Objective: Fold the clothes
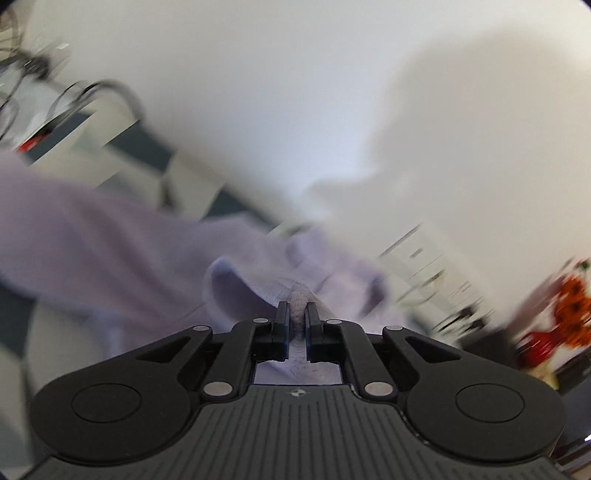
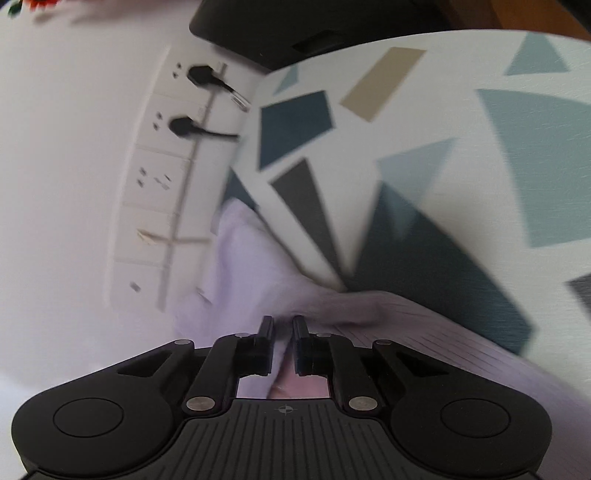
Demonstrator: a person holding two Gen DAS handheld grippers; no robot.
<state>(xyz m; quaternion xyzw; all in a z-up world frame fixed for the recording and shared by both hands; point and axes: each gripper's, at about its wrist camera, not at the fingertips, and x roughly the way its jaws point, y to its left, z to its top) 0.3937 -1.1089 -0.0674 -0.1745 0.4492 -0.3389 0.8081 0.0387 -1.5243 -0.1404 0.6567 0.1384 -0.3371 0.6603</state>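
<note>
A pale lilac garment (image 1: 110, 236) hangs lifted off the surface, blurred by motion. My left gripper (image 1: 298, 308) is shut on a bunched fold of it, and the cloth trails off to the left. In the right wrist view the same lilac garment (image 2: 255, 266) stretches away from my right gripper (image 2: 283, 323), which is shut on its edge. A ribbed part of the garment (image 2: 443, 339) drapes to the right of the fingers. Both views are tilted.
A cloth with blue, grey and tan geometric shapes (image 2: 424, 147) covers the table. A white wall carries a row of sockets with two black plugs (image 2: 184, 125). A black object (image 2: 295, 33) lies at the table's far end. Orange flowers in a red vase (image 1: 565, 306) stand at right.
</note>
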